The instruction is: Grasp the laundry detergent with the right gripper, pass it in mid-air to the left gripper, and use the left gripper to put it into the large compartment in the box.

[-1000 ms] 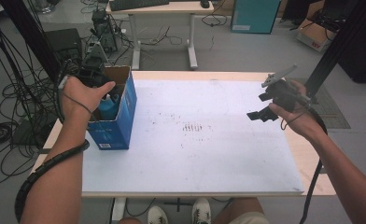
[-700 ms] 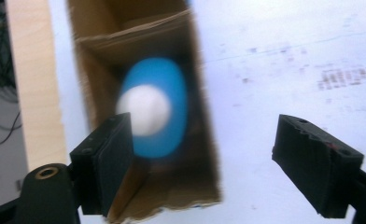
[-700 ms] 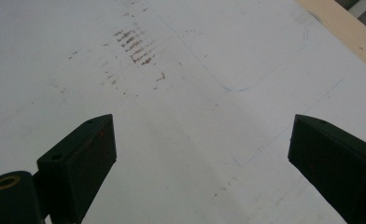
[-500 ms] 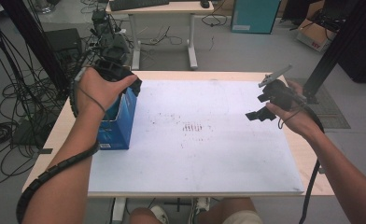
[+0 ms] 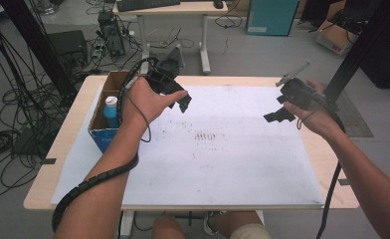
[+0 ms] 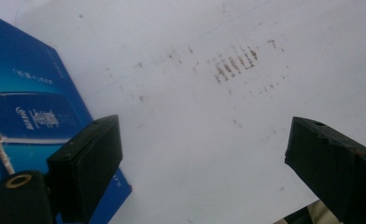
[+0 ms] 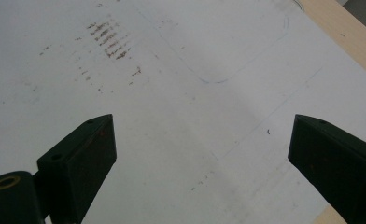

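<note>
In the upper left of the high view, the left hand-held gripper point(image 5: 175, 99) hangs above the white sheet point(image 5: 223, 159) on the desk point(image 5: 327, 164), just right of the blue box point(image 5: 103, 134), its jaws spread wide and empty. A blue bottle with a white cap point(image 5: 111, 110) stands upright inside the box, at the frame's left. At the right, the right hand-held gripper point(image 5: 282, 112) is also spread with nothing between its jaws, well apart from the box.
</note>
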Demonstrator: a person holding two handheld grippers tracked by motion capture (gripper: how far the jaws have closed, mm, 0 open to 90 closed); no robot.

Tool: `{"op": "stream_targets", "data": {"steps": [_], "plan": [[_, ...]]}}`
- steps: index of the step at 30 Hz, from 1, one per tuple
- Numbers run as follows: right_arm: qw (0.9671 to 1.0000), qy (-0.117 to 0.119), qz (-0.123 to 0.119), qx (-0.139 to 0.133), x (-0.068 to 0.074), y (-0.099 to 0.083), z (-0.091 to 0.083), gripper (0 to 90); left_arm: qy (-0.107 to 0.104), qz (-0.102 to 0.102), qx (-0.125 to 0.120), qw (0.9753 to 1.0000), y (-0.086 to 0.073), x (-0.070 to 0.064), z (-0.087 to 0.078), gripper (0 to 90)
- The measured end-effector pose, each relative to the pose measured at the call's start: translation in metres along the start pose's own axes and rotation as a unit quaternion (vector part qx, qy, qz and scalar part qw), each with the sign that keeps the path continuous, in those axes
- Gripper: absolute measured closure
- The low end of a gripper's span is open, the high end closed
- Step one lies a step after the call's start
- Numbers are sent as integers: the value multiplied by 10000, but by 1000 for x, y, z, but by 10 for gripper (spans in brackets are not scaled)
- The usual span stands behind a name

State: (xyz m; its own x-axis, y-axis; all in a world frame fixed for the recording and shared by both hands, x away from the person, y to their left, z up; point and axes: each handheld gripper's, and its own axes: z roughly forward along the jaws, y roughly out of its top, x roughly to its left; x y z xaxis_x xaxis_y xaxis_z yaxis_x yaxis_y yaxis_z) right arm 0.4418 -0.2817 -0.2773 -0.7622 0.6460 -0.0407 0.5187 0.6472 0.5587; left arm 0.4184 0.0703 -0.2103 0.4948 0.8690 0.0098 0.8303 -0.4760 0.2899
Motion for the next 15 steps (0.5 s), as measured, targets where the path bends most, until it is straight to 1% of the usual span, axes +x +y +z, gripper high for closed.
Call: {"op": "stream_targets", "data": {"steps": [2,5,8,10,13,14,15], "plan": [[10000,-11,27,18,-3,0,-1,76,26,72,44,10000,0,-5,2,112],[9999,-45,91,23,-10,0,-1,76,-8,164,95,9998,1,-12,5,110],[9998,-86,163,16,-17,-1,-4,76,-14,219,60,9997,1,-16,9,110],[9998,-132,172,44,-20,-1,-6,76,-19,244,62,9997,1,-18,11,110],[9997,-168,156,53,-26,0,-9,76,-41,235,75,9997,2,-17,14,109],[9996,-180,207,57,-27,1,-10,77,-60,228,73,9997,2,-17,15,109],[9996,-192,188,47,-28,1,-11,77,-66,233,67,9997,2,-17,16,109]]}}
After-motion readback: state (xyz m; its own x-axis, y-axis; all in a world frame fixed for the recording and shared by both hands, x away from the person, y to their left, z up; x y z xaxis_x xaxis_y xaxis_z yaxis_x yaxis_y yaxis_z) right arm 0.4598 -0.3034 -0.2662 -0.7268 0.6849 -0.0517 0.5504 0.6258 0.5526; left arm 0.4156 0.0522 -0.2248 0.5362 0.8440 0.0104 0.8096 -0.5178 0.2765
